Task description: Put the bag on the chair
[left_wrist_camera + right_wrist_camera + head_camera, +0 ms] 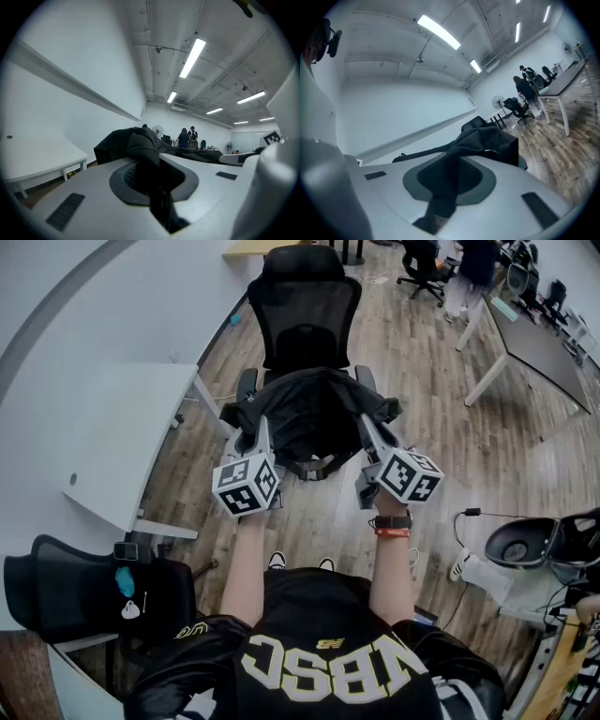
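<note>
In the head view a black office chair [305, 296] stands straight ahead, its seat facing me. A black bag [309, 418] hangs spread over the seat, held up at both sides. My left gripper [251, 435] is shut on the bag's left edge and my right gripper [371, 432] is shut on its right edge. The left gripper view has dark fabric [133, 143] pinched between the jaws of the left gripper [157, 190]. In the right gripper view a fold of the bag [487, 140] runs into the shut jaws of the right gripper [443, 190]. The bag hides the seat.
A white desk [122, 418] stands to the left of the chair. A second black chair [84, 596] is at my lower left. A long table [534, 343] and a person are at the back right. A grey device [516, 545] with cables lies on the wooden floor at the right.
</note>
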Demonstrator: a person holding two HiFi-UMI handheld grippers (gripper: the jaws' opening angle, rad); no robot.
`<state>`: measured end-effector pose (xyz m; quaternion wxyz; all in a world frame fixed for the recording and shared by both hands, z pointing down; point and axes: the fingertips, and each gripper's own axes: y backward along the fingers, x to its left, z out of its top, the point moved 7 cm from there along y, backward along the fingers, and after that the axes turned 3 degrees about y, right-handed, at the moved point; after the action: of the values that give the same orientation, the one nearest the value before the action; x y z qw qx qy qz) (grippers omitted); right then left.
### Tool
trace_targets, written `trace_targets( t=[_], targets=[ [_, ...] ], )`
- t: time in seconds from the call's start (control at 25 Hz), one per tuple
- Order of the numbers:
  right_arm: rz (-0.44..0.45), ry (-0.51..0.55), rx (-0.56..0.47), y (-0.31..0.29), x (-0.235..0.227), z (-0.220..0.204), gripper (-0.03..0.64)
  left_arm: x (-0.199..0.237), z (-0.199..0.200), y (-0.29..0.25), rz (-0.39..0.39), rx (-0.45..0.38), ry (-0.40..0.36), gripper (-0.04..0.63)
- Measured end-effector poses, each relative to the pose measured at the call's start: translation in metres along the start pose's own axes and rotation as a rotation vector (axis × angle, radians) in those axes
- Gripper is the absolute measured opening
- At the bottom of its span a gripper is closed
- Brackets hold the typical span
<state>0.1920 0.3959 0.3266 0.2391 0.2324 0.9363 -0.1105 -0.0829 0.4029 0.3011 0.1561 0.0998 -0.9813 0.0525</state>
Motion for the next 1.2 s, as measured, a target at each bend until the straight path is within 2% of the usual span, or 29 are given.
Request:
trace_targets(
  t=[0.28, 0.64, 0.96, 1.2],
  targets=[
    [-0.006, 0.003, -0.001, 0.031, -0.016, -0.003, 0.061, -0.022, -0.026, 0.019, -0.008, 0.015, 0.005, 0.044],
    [-0.029, 0.023, 0.027, 0.012, -0.029, -0.01, 0.067, -0.019, -0.038, -0.002, -0.012, 0.051, 0.002, 0.044],
    [-0.039, 0.007, 0.062, -0.067, -0.056, 0.002, 0.075, 0.008, -0.037, -0.092, -0.048, 0.088, 0.019, 0.044],
    [-0.066, 0.018, 0.049, -0.149, -0.06, 0.036, 0.078, 0.04, -0.012, -0.171, -0.071, 0.073, 0.06, 0.046]
  ],
)
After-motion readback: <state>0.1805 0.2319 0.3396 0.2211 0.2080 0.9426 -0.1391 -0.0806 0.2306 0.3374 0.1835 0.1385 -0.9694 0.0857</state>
